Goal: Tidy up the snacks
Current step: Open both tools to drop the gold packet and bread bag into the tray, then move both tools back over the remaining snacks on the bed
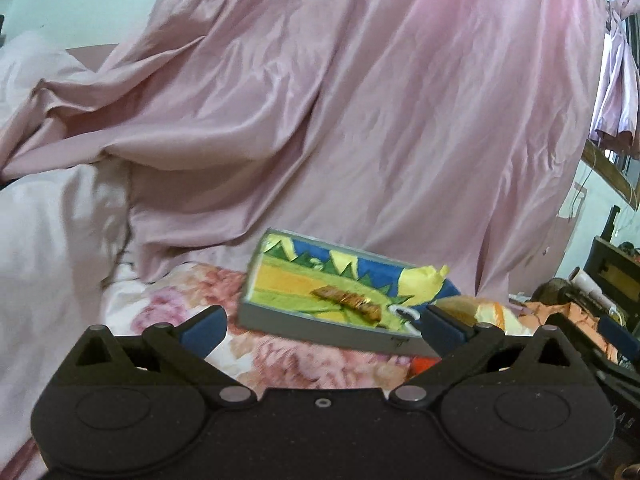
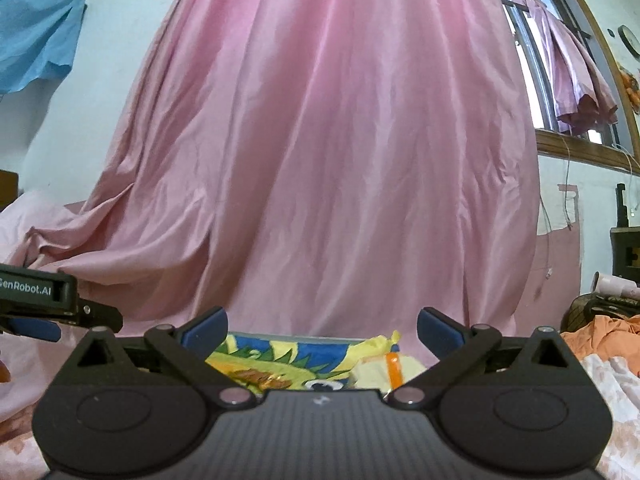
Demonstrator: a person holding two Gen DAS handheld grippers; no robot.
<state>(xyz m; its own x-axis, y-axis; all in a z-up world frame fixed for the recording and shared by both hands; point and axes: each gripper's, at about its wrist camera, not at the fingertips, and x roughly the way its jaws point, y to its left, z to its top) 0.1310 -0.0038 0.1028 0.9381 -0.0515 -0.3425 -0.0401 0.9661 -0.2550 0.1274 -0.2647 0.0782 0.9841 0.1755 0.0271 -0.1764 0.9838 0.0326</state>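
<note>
A shallow grey rectangular tray (image 1: 320,330) lined with a bright picture in yellow, green and blue lies tilted on the pink floral bedspread (image 1: 180,304), its near long wall facing the cameras. On the green part of the lining rests a thin brown-and-gold snack bar (image 1: 348,300), lying slantwise along the tray. At the tray's right end a crumpled pale yellow wrapper (image 1: 424,280) sticks up over the rim, and just beside it sits a cream-coloured packet with an orange stripe (image 2: 390,370); from here it is hard to say whether that packet is inside the tray or just against it.

The left gripper (image 1: 322,326), black with blue pads, has its jaws spread as wide as they go and holds nothing; the tray lies just ahead of it, its right fingertip near the tray's right corner. The right gripper (image 2: 322,326) is likewise fully spread and empty, looking over the same tray from low down, with only the tray's far part showing above its body. A big sheet of shiny pink fabric (image 2: 320,140) hangs behind everything.
</note>
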